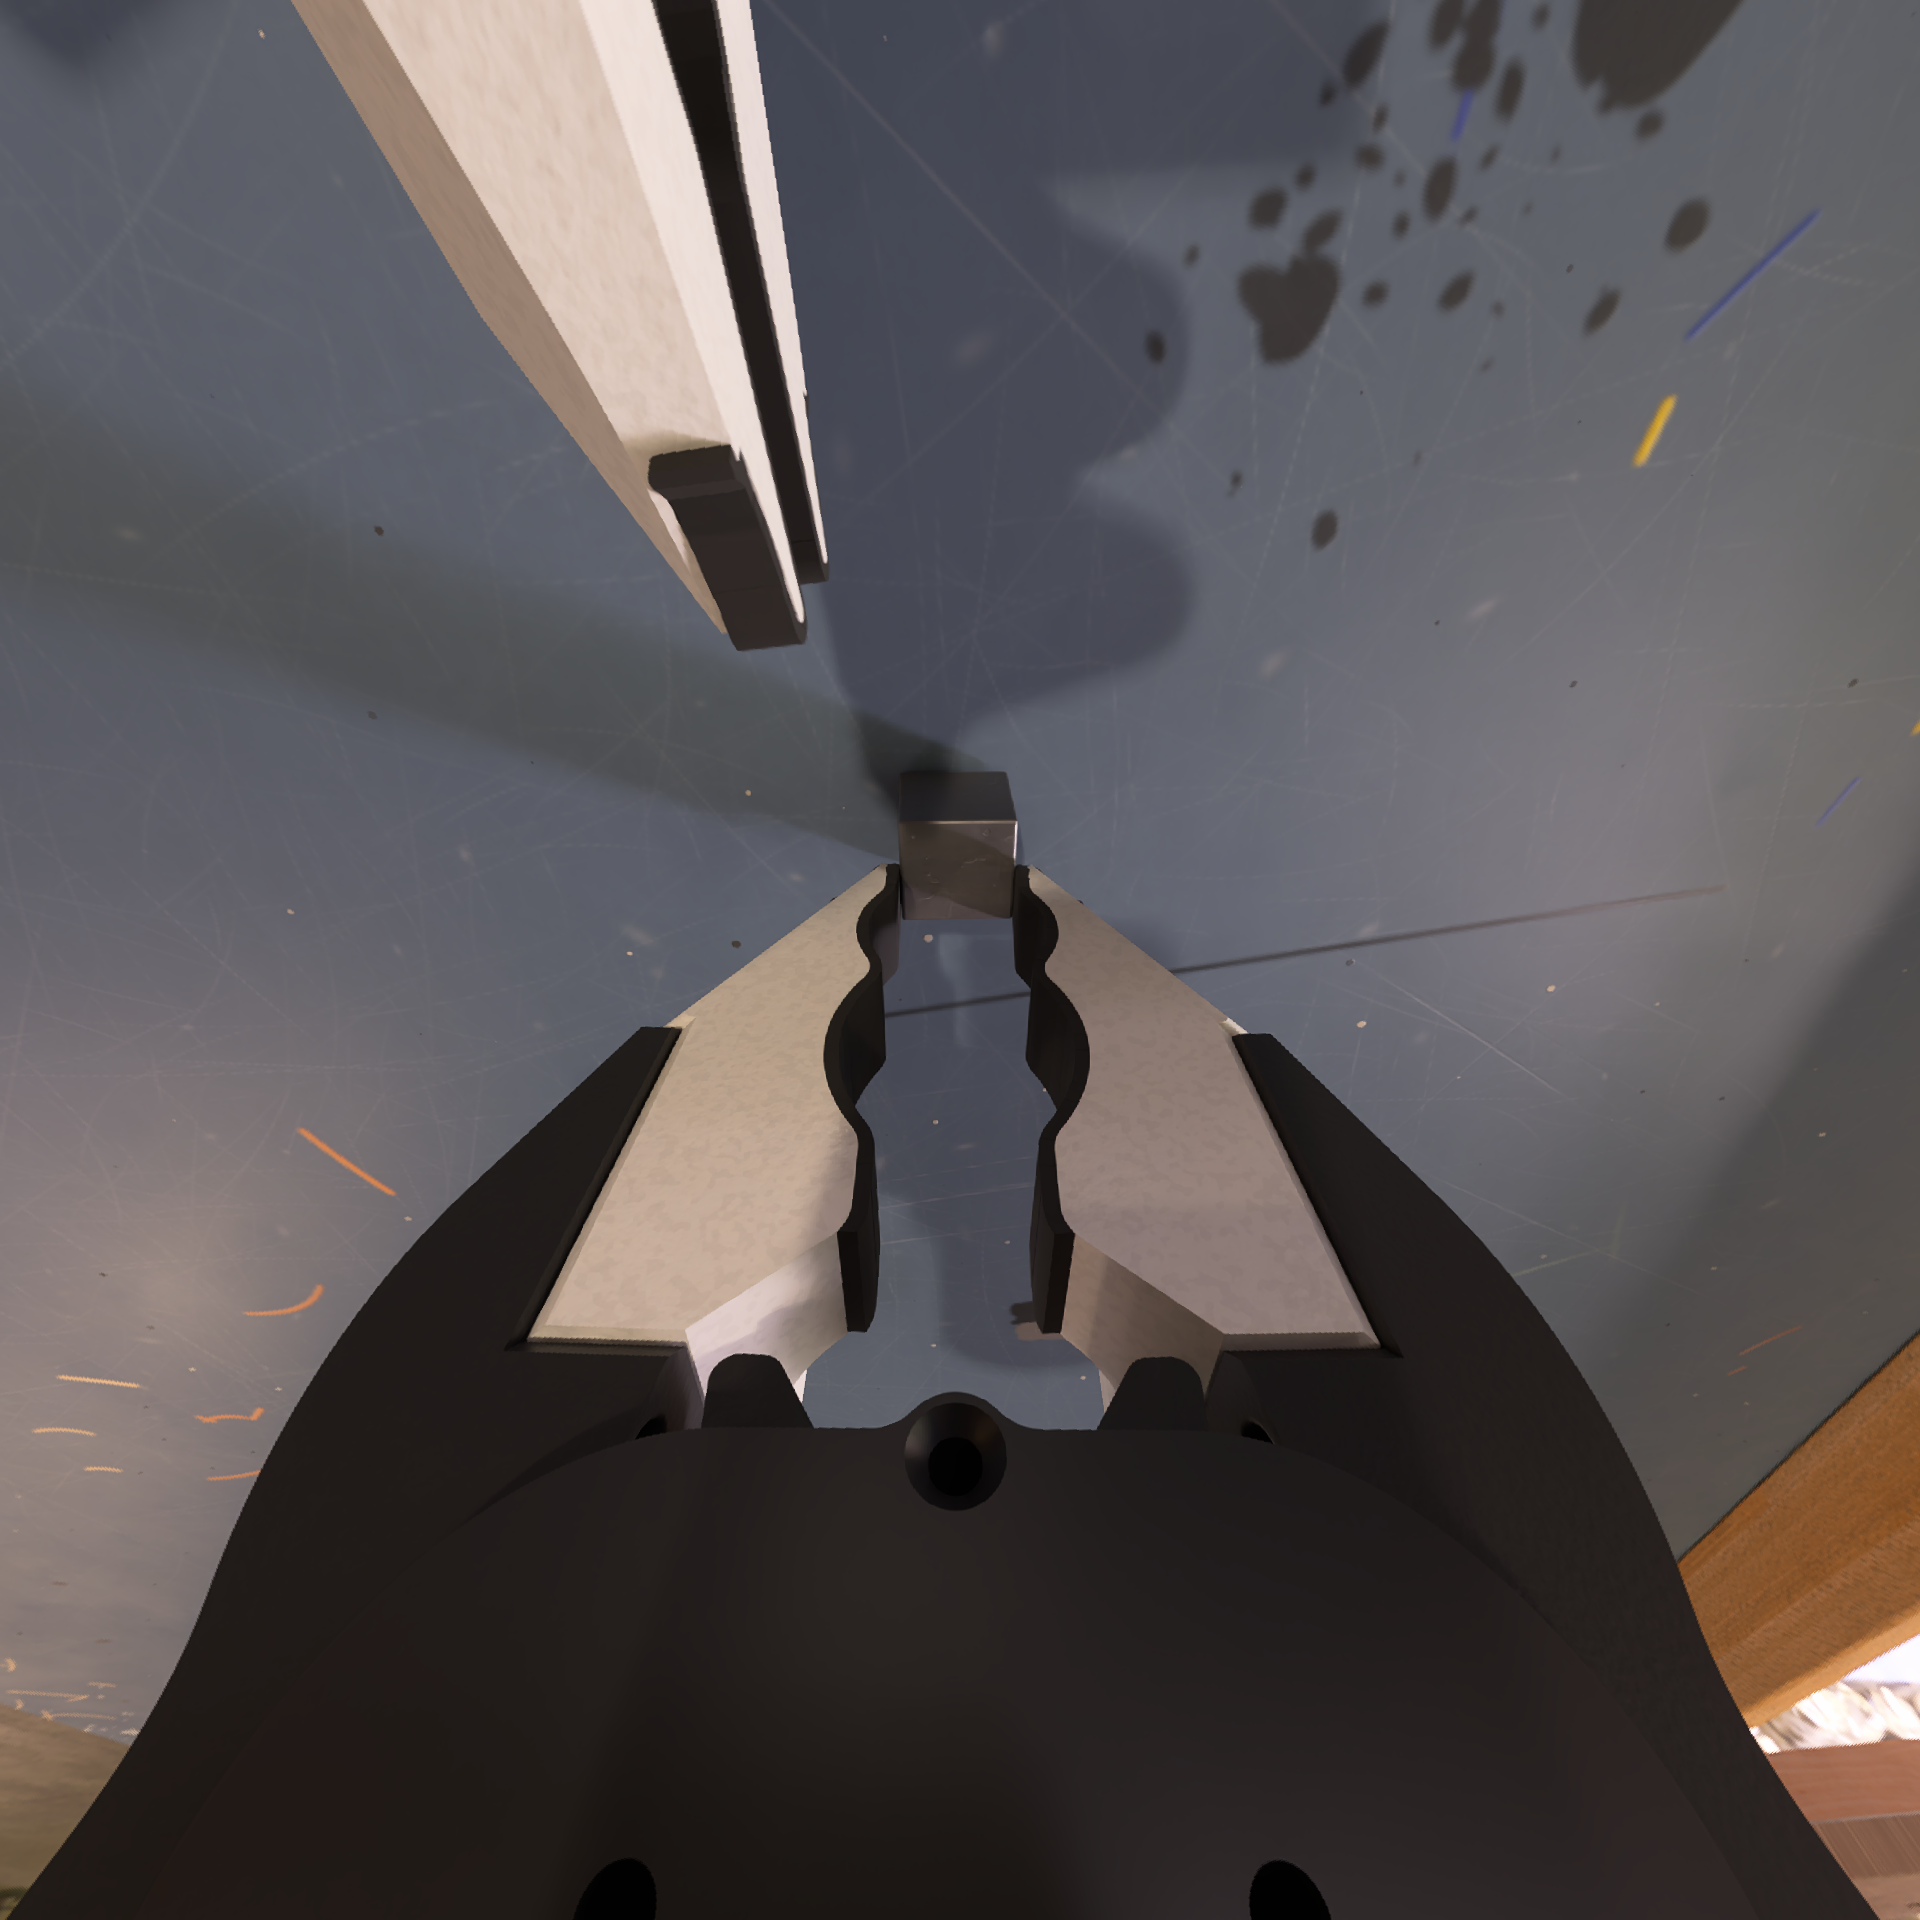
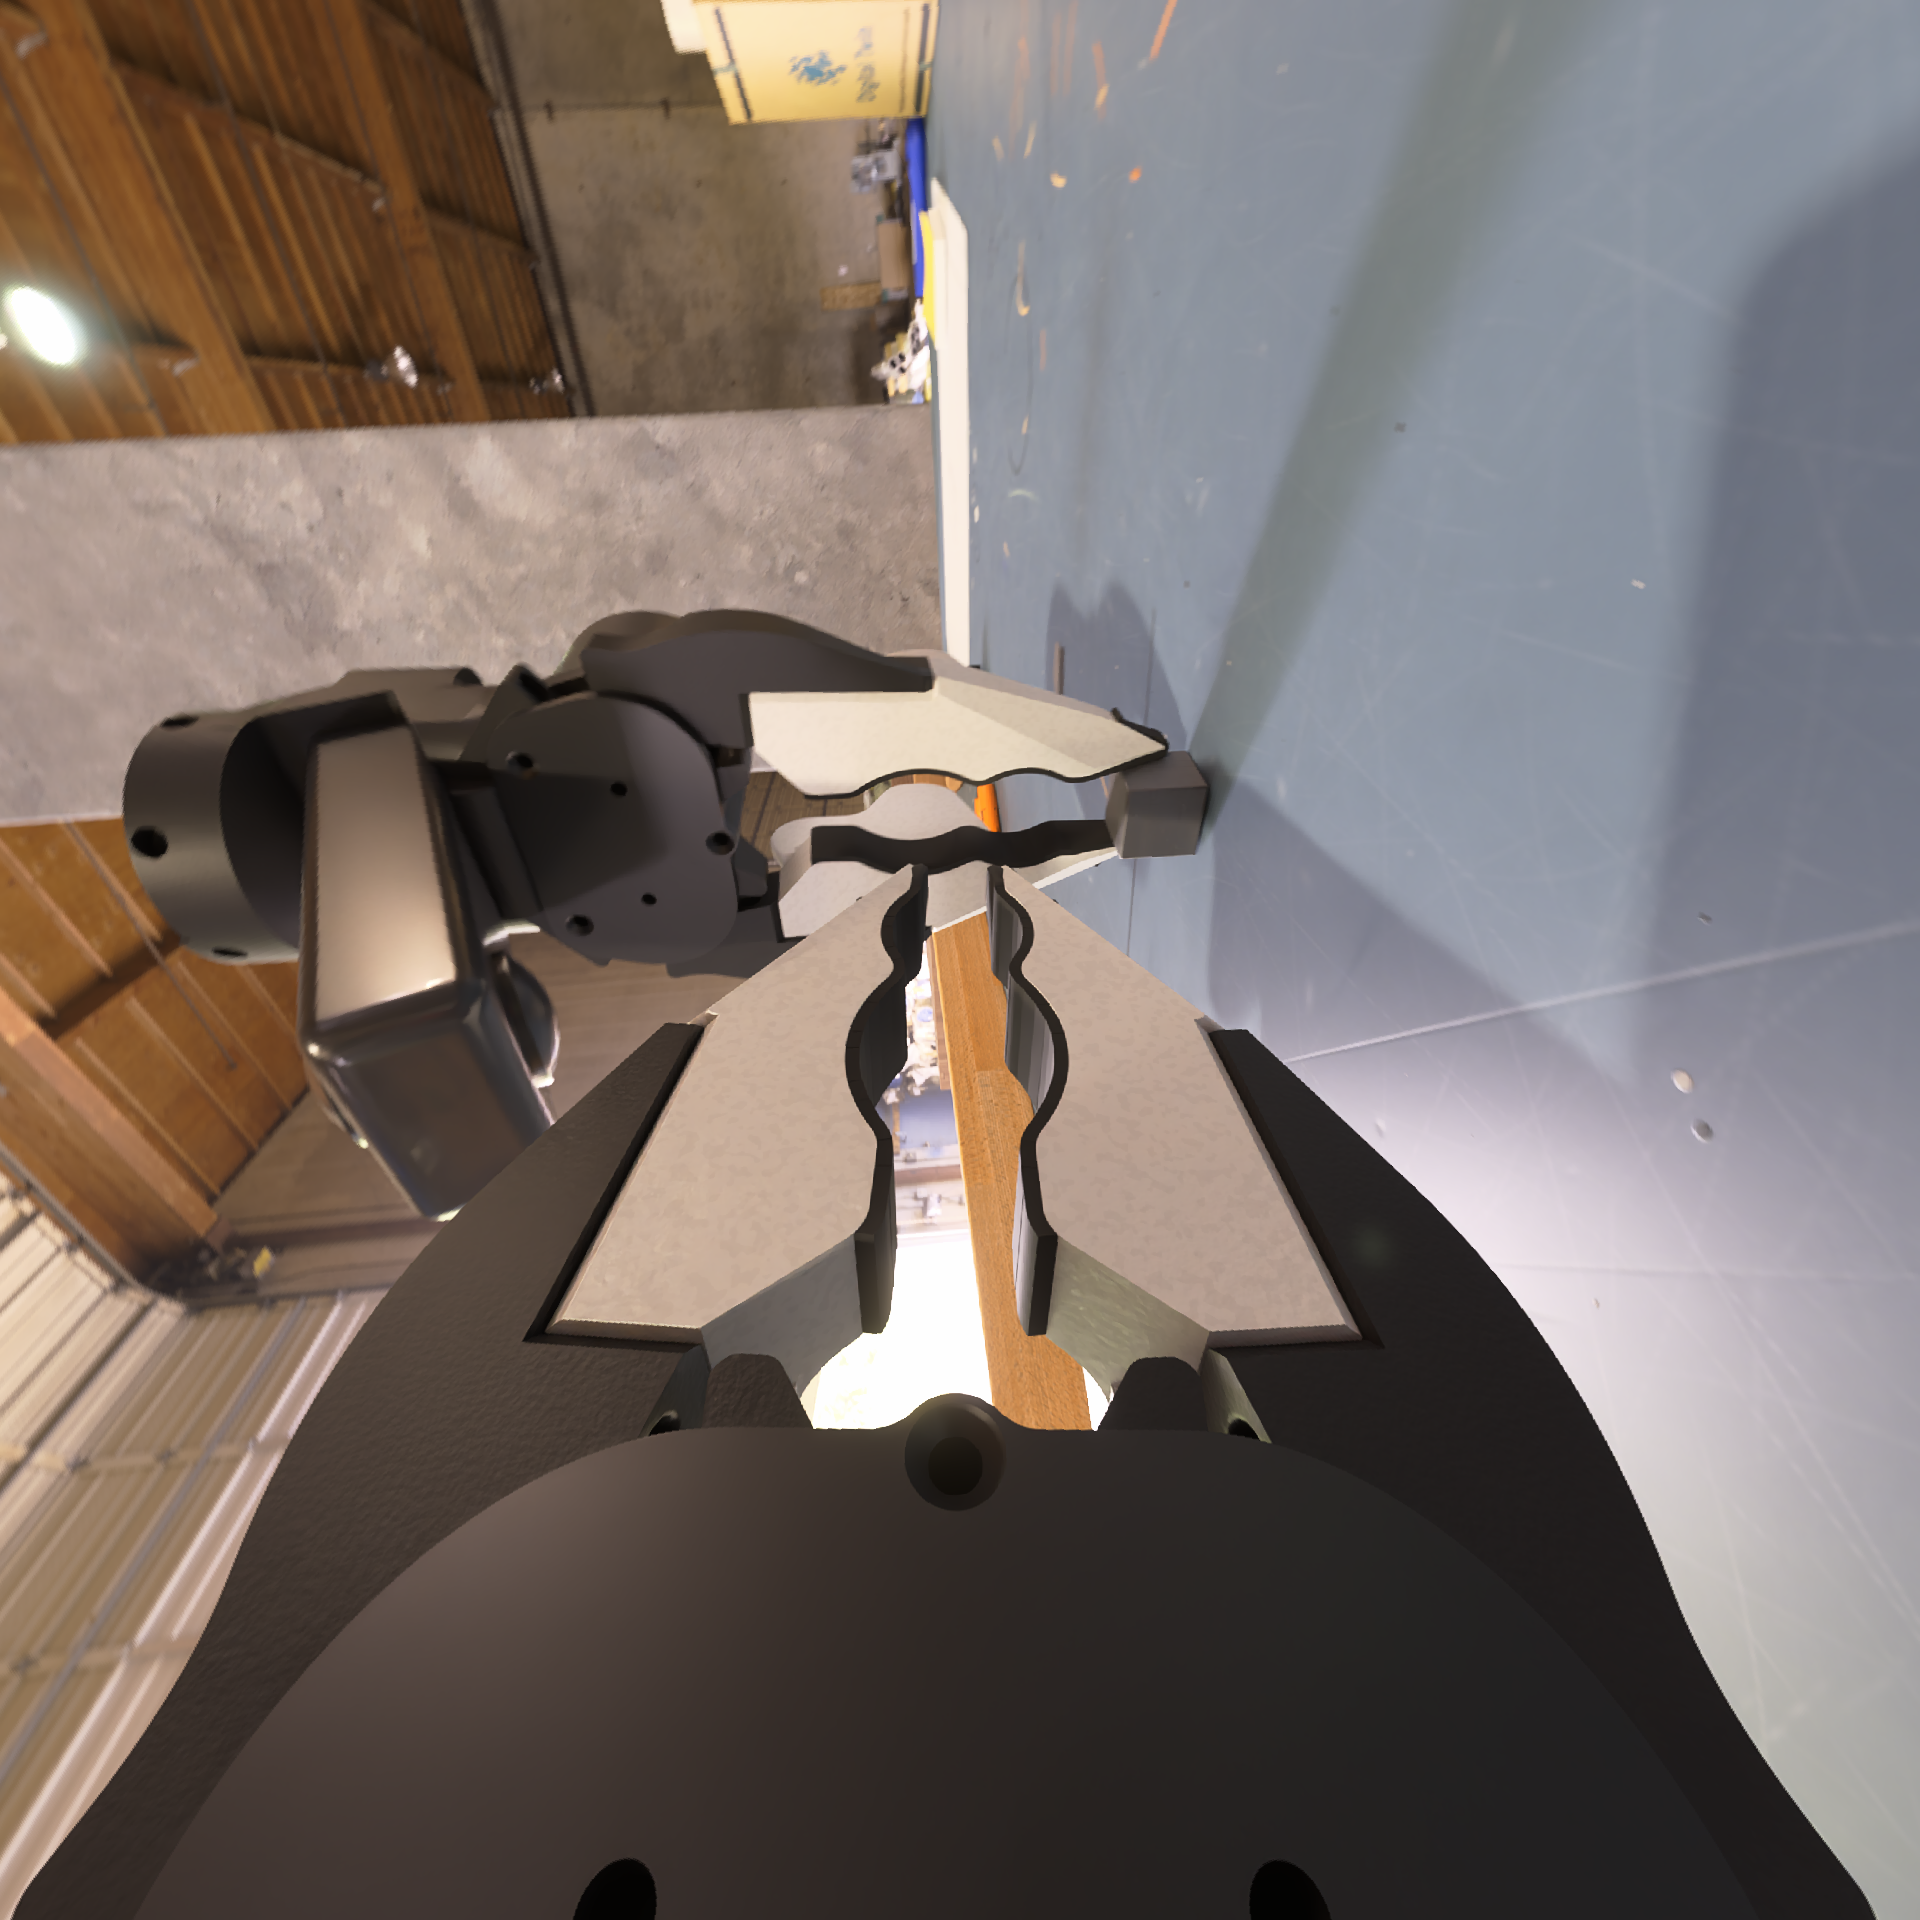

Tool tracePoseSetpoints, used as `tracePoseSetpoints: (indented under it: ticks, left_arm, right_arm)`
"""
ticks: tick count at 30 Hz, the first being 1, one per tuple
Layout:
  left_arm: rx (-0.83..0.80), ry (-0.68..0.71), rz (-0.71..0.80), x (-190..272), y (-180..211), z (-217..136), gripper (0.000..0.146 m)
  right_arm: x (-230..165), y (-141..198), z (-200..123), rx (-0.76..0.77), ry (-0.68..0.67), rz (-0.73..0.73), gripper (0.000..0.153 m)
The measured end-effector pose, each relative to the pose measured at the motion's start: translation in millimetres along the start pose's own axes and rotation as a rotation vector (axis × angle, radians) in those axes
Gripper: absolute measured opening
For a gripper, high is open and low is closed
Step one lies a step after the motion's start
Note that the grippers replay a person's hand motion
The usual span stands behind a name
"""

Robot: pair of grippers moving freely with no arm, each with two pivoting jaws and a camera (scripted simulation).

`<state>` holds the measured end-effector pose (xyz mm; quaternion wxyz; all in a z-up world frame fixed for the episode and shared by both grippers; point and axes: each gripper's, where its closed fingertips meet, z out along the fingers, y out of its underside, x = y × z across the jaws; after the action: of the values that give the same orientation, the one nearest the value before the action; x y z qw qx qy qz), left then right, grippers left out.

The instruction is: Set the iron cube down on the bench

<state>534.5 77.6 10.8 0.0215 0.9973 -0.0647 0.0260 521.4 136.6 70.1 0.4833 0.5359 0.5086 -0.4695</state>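
A small grey iron cube sits between the fingertips of my left gripper, which is shut on it. The cube's far face seems to touch the blue-grey bench, where its shadow meets it. In the right wrist view the left gripper comes in from the left and presses the cube against the bench. My right gripper is empty, its jaws a narrow gap apart. It hovers close beside the left gripper, and its fingers show at the upper left of the left wrist view.
The bench top is scratched, with dark paint blots and orange marks. Its wooden edge runs at the lower right and also shows in the right wrist view. A concrete pillar and a wooden wall stand beyond.
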Motion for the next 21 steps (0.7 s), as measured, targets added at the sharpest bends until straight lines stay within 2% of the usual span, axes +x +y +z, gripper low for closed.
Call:
tracePoseSetpoints:
  ticks: [4, 8, 10, 13, 17, 19, 21]
  left_arm:
    - [0.008, 0.007, -0.006, -0.2, 3.2, -1.6, 0.021]
    - [0.027, 0.021, -0.017, 0.4, 6.3, -5.3, 0.021]
    - [0.007, 0.016, -0.032, -1.3, 11.2, -4.2, 0.021]
    - [-0.017, 0.025, -0.054, -1.9, 16.1, -0.5, 0.021]
    - [0.007, 0.070, -0.059, 3.4, 14.5, -1.3, 0.021]
    - [0.006, 0.085, -0.064, 4.1, 14.0, -2.1, 0.021]
    - [0.001, 0.104, -0.081, 4.7, 14.8, -3.1, 0.021]
  right_arm:
    - [-11.9, 2.6, 1.3, -0.040, -0.061, -0.101, 0.022]
    - [-23.3, -1.1, -5.7, -0.036, -0.124, -0.200, 0.024]
    - [-24.7, -2.4, -10.8, -0.032, -0.116, -0.311, 0.025]
    - [-25.3, 2.0, -15.1, -0.004, -0.089, -0.559, 0.033]
    - [-21.6, 18.7, -11.1, 0.071, 0.006, -1.019, 0.044]
    - [-29.1, 23.5, -10.9, 0.109, 0.035, -1.189, 0.045]
    - [-33.4, 18.1, -14.7, 0.192, 0.122, -1.340, 0.042]
